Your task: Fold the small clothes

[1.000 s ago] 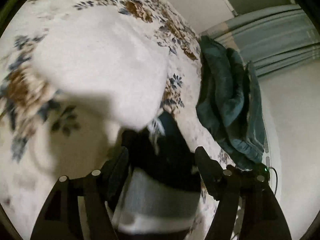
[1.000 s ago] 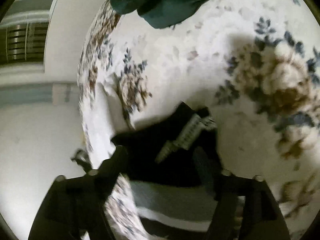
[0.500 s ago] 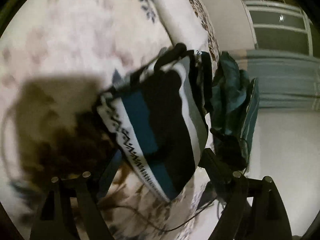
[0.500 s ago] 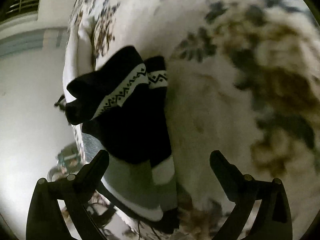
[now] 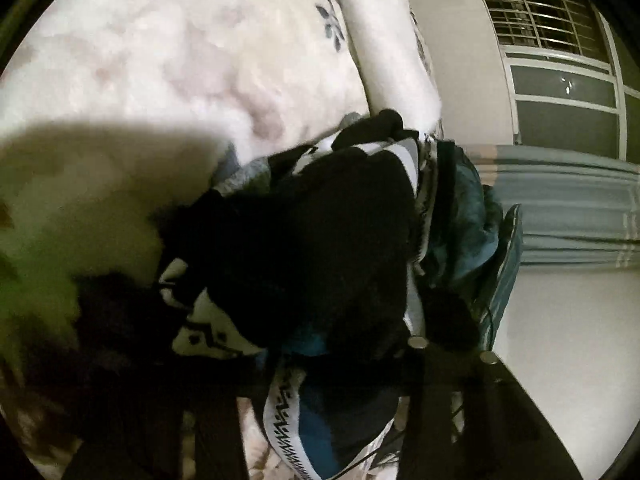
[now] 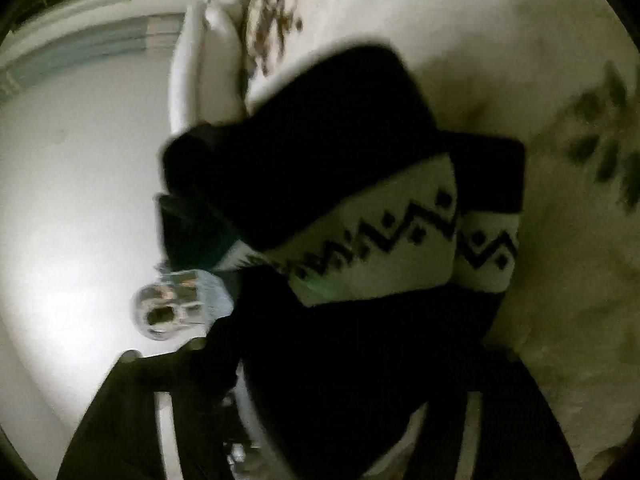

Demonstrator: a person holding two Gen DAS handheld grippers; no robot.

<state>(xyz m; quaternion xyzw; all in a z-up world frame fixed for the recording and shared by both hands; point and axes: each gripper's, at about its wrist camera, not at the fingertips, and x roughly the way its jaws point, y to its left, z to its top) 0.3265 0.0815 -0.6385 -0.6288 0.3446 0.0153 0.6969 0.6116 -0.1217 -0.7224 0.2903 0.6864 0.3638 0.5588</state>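
A small black knit garment (image 5: 320, 240) with white zigzag bands and blue stripes lies bunched on the floral bedspread (image 5: 160, 60). In the left wrist view it fills the space between my left gripper's fingers (image 5: 448, 320), and the jaws look spread around it. In the right wrist view the same garment (image 6: 340, 160) covers the space between my right gripper's fingers (image 6: 168, 368). Both views are dark and blurred, and the fingertips are hidden by cloth.
A teal garment (image 5: 480, 216) lies heaped at the bed's edge just beyond the black one. A window with bars (image 5: 540, 20) and pale floor (image 5: 560, 340) lie past the bed. A small clear object (image 6: 172, 304) sits on the floor.
Both grippers have moved in close on the black garment, which now fills each view. The garment has bunched up further, and its zigzag band is nearer the right camera.
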